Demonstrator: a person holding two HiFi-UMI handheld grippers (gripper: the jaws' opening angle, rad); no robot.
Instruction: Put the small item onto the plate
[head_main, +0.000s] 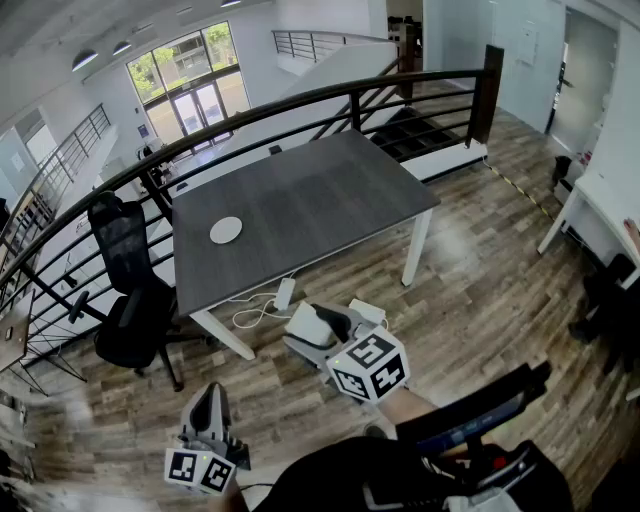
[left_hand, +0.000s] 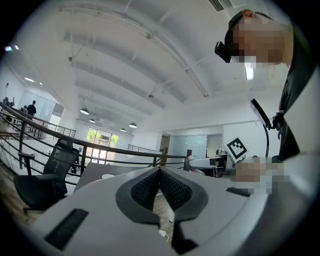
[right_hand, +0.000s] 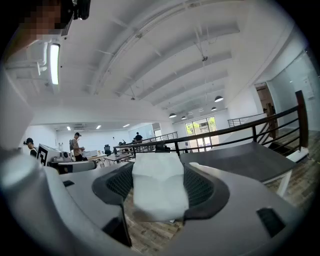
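Risk lies in the carry: our left gripper is clenched empty, the plate sits near the table's left edge, and our right gripper grasps the white item well short of it. A slack grip would drop it on the floor.

White item: both sides covered by the right gripper's pads; make not determinable. Plate: too small for surface detail. Cables beneath table: upper ends hidden by tabletop. People at far desks: too small to detail
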